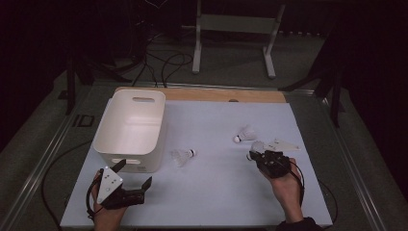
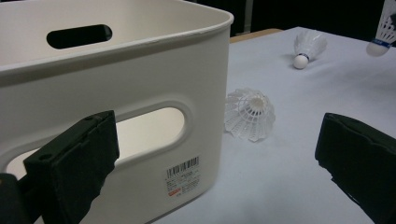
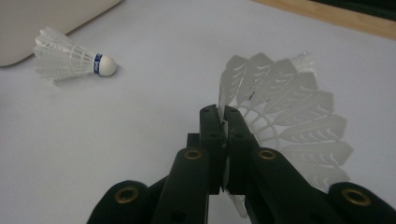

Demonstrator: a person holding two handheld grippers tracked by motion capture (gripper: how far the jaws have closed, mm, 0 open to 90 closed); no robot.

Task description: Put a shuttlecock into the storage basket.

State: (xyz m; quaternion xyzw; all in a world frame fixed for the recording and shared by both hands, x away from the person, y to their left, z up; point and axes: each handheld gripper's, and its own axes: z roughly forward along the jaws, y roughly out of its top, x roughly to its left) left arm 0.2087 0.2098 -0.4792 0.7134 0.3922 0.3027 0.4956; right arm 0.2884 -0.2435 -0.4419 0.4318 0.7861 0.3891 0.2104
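**R gripper has a shuttlecock, bin looks empty**

- R gripper [image 1: 253, 155]: near-right on the table, jaws clamped tight on the feather skirt of a white held shuttlecock [image 3: 285, 116]. In the right gripper view the skirt edge is pinched between the two black pads and the rest fans out to the right of the jaws. Cork end not visible there. The high view doesn't show if it's clear of the table.
- L gripper [image 1: 135, 175]: near-left, just in front of the bin's near wall. Jaws spread wide, nothing between them, not touching the bin as far as I can tell.
- White bin [image 1: 109, 129]: far-left on the table mat [image 1: 216, 192], upright, open top, handle slots in the near + far walls, barcode sticker low on the near wall. Inside shows only bare white; floor partly hidden by the near wall.
- Loose shuttlecock #1 [image 1: 184, 155]: lying on its side on the mat just right of the bin, not touching it.
- Loose shuttlecock #2 [image 1: 245, 134]: on its side further right + farther back, near the R gripper, apart from it.
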